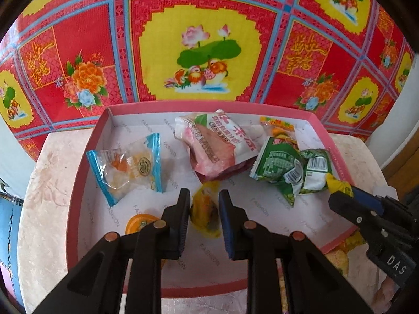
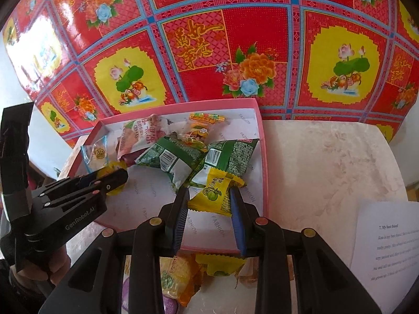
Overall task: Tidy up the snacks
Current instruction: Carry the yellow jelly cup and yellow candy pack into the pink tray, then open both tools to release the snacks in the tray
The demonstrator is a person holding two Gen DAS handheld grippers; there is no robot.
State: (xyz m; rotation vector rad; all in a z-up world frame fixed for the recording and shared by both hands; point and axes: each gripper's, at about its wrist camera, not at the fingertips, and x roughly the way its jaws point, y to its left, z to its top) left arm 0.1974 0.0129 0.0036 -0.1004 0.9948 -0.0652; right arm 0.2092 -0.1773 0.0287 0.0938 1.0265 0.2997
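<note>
A pink box with a white lining stands on a marbled table and holds several snack packets. My left gripper is over the box with a small yellow packet between its fingers; the pads sit close at its sides. My right gripper is shut on a yellow lime-print packet over the box's right part; it also shows in the left wrist view. Green packets, a pink packet and a clear blue-edged packet lie in the box.
More yellow and orange packets lie on the table in front of the box. A printed sheet of paper lies at the right. A red, yellow and blue patterned cloth hangs behind the table.
</note>
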